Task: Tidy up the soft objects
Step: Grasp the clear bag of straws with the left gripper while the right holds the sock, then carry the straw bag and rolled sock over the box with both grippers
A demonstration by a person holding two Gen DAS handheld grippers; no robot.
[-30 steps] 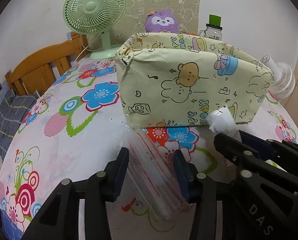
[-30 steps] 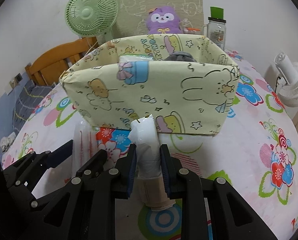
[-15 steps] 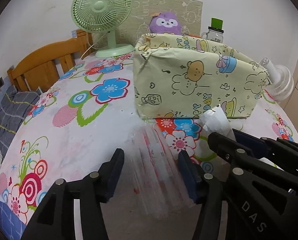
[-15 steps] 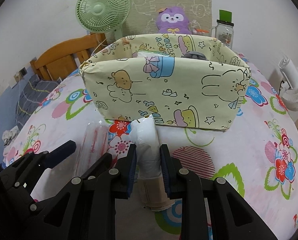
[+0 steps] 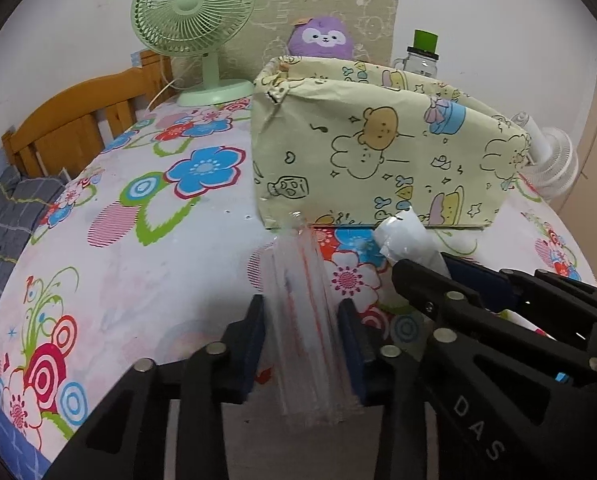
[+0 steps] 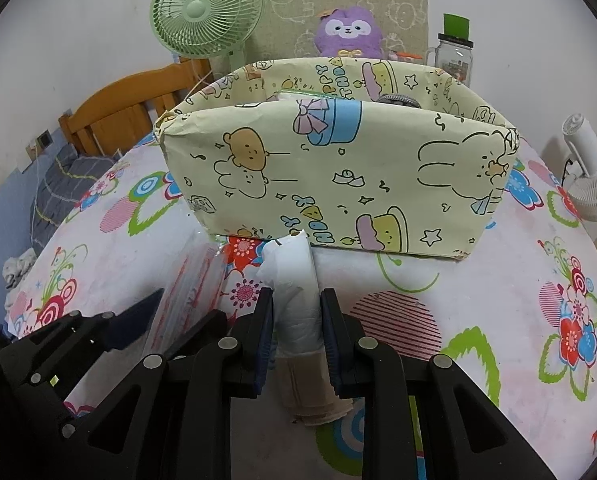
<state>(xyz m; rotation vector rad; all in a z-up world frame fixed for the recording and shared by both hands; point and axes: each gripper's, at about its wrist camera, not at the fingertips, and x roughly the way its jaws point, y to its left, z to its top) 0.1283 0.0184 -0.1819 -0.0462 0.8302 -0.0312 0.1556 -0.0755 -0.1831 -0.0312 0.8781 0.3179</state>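
A pack of clear plastic bags with red lines lies on the flowered tablecloth in front of the pale yellow cartoon-print box. My left gripper straddles the pack, its jaws closing and both pads touching the pack's sides. To the right, my right gripper is shut on a white roll of bags with a beige paper band. That roll points at the box's front wall. Items inside the box are mostly hidden.
At the back stand a green fan, a purple plush and a glass jar with a green lid. A white fan sits off the right edge. A wooden bed frame is on the left.
The left jaws spread wider around the clear bag pack, then closed in onto its sides. The right gripper kept its hold on the white roll and stayed put.
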